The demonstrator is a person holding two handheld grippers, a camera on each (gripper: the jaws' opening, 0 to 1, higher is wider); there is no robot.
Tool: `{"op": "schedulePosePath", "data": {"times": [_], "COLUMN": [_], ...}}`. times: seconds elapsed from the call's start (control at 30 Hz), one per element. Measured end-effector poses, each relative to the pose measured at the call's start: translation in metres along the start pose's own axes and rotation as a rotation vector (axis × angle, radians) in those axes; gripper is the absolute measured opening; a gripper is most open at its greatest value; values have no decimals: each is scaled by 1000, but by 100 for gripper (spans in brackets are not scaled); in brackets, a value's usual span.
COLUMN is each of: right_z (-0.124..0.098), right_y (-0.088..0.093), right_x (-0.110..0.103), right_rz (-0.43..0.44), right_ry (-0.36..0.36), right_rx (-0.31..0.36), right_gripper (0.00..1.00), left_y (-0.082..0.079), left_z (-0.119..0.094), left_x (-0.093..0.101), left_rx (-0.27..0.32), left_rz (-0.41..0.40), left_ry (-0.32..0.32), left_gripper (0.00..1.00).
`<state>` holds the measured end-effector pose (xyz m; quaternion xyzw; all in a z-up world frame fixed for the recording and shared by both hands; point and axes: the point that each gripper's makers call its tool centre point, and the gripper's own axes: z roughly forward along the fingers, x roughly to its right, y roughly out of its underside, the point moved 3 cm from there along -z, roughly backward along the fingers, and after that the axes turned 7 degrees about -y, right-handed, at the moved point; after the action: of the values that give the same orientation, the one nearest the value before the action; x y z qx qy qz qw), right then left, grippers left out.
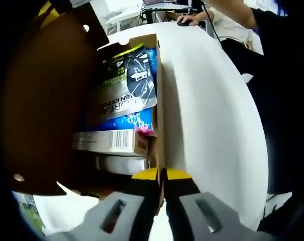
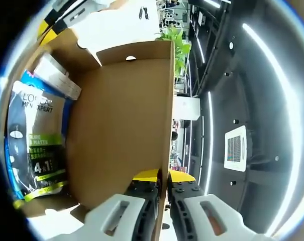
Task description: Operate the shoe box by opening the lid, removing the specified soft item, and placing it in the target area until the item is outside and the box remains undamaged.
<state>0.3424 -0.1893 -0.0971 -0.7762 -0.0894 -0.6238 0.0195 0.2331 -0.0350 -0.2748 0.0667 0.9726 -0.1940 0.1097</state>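
The cardboard shoe box [image 1: 158,95] lies open on a white table [image 1: 212,115]. Its brown lid [image 1: 46,100] is swung up to the left. My left gripper [image 1: 162,176] is shut on the top edge of the box's side wall. My right gripper [image 2: 164,176] is shut on the free edge of the raised lid [image 2: 121,125]. Inside the box lie a grey L'Oreal pouch [image 1: 126,85], also seen from the lid side [image 2: 36,140], a blue pack [image 1: 126,121], a white barcoded carton [image 1: 109,140] and a small pink soft thing [image 1: 144,130].
A person sits at the table's far side with a hand on a mouse [image 1: 184,21]. The table's rim [image 1: 260,150] curves down the right. Beyond the lid are a green plant [image 2: 179,45] and ceiling lights [image 2: 272,65].
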Motion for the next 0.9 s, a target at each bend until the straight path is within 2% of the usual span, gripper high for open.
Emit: {"op": "schedulePosePath", "data": {"times": [0.2,0.3,0.33,0.47,0.63,0.7,0.83,0.9], "right_z": [2,3,3,5,9,12,17,19], "right_y": [1,1,1,1,4,5,6,7], "right_x": [1,1,1,2,4,6,7,8], "right_rz": [-5,2,3,3,9,43,36,41], "right_ry": [-6,-13,-13,-28,-58,-78,-107,-124], "right_rx": [2,3,2,0,1,8,3,5], "right_gripper": [3,3,3,3,3,3,3,3], "left_y": [-1,-1,0,-1,0,-1,0,-1], "left_z": [1,0,-1,0,0,0,0,0], "left_x": [0,0,0,-1,-2,-1,-1,-3], "left_rx": [-27,-20,-39,-57,-40,-35,-31,-24], "left_rz": [75,158,177,135,120,122,114,84], "left_ry": [-30,-55,-52,-61,-43,-42,-35,-20], "left_gripper": [4,5,6,6,5,5,5,4]}}
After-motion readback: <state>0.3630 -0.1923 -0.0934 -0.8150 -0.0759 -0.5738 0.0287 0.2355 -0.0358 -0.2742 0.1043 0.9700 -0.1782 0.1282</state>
